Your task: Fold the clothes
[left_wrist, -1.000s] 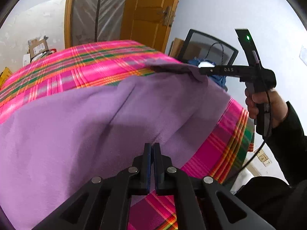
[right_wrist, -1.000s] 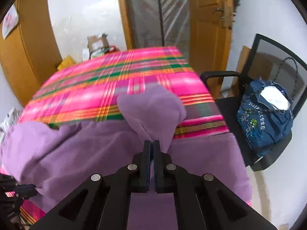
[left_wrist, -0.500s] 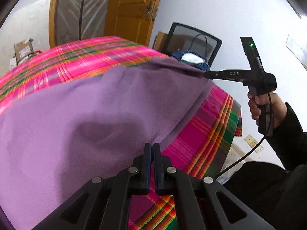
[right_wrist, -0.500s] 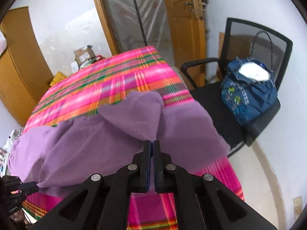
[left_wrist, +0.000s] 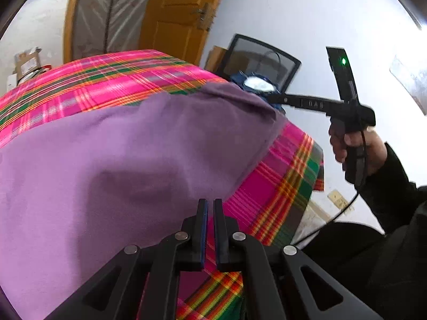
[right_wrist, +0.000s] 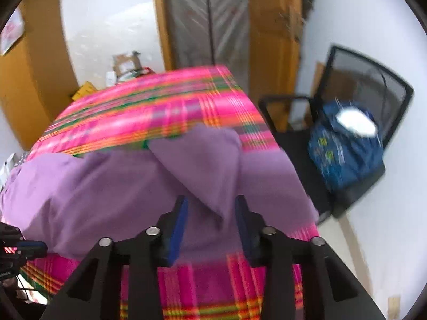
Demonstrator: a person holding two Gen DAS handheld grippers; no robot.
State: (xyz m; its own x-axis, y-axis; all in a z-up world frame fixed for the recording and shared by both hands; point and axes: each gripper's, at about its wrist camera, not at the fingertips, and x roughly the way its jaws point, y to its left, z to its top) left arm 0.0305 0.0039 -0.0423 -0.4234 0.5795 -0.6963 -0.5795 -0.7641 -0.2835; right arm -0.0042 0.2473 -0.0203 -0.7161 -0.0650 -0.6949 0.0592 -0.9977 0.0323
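Folding: I am partway through the first fold of the purple garment (right_wrist: 133,186), judging by how it lies.
Garment's place: it lies spread over the near part of the table (right_wrist: 149,112), reaching its near right corner, on the pink plaid cloth.
Done so far: one flap (right_wrist: 205,165) lies doubled back over the body of the garment near the table's right edge.
My right gripper (right_wrist: 210,210): its jaws are opening; the tip of that flap sits between them, but the pads are not pressing on it.
My left gripper (left_wrist: 209,213): closed, at the garment's near edge by the table's near edge; whether it pinches the fabric I cannot tell.
Left to do: the wide left part is unfolded and rumpled; more folds and smoothing remain, I think.
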